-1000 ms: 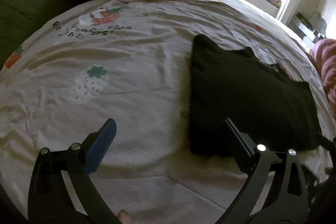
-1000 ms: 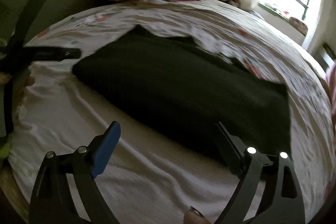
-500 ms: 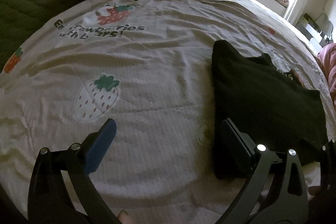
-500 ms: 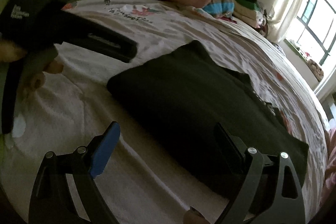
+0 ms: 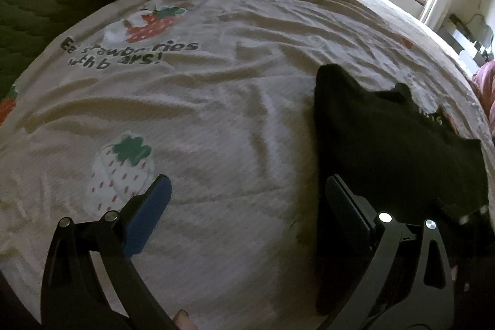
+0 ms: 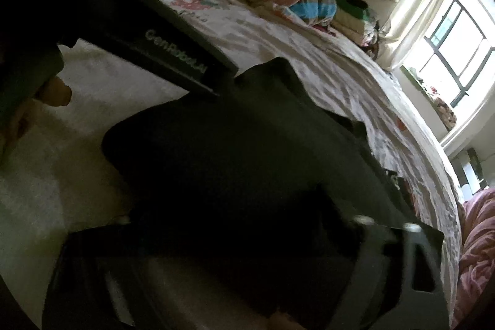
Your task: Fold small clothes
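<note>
Fingers of the left gripper (image 5: 247, 200) stand wide over the bed (image 5: 216, 101), while the right gripper (image 6: 241, 237) is closing around the black garment (image 6: 247, 144).

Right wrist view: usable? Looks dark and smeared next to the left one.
Right wrist view: motion-blurred, window blown out, black garment a dark mass, right gripper barely readable as its jaws close. Left wrist view: sharp, left gripper and bedsheet clear, fisheye bending.
</note>
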Available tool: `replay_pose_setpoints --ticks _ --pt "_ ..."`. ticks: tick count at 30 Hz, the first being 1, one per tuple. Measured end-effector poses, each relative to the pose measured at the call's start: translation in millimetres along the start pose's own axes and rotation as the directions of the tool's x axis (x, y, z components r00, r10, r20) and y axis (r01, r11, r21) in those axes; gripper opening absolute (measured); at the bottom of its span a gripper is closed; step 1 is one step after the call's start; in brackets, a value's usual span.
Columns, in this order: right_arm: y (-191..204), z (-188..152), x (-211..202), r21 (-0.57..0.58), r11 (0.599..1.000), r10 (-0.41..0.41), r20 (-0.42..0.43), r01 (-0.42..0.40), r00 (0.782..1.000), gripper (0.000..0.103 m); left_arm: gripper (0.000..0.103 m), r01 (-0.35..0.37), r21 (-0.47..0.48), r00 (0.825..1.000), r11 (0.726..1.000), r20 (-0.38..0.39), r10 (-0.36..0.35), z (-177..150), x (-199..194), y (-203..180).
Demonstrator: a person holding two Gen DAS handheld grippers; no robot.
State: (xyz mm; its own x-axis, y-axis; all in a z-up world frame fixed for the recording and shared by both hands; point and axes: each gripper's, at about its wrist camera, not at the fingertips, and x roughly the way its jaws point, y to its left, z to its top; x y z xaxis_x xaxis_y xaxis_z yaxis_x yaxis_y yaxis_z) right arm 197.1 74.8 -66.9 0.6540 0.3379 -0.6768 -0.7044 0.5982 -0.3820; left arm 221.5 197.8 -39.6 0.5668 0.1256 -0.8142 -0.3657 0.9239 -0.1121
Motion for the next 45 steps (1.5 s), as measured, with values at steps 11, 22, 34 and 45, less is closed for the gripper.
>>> replay_pose_setpoints --ticks 11,22,34,45 --pt "-30 -7 -32 0.132 0.990 0.015 0.173 -0.039 0.985 0.019 0.093 0.234 -0.133 0.970 0.963 -0.035 -0.241 32 4 -14" --pt "-50 -18 -52 0.215 0.972 0.040 0.233 -0.091 0.972 0.018 0.093 0.249 -0.065 0.955 0.966 -0.151 -0.256 49 21 -65" --pt "-67 -35 -79 0.292 0.948 0.045 0.271 -0.126 0.962 0.017 0.024 0.268 0.053 0.960 0.962 -0.103 -0.261 38 -10 -114" --pt "-100 -56 -119 0.380 0.919 -0.026 0.322 -0.104 0.946 0.017 0.021 0.284 0.145 0.959 0.948 -0.036 -0.282 43 -57 -165"
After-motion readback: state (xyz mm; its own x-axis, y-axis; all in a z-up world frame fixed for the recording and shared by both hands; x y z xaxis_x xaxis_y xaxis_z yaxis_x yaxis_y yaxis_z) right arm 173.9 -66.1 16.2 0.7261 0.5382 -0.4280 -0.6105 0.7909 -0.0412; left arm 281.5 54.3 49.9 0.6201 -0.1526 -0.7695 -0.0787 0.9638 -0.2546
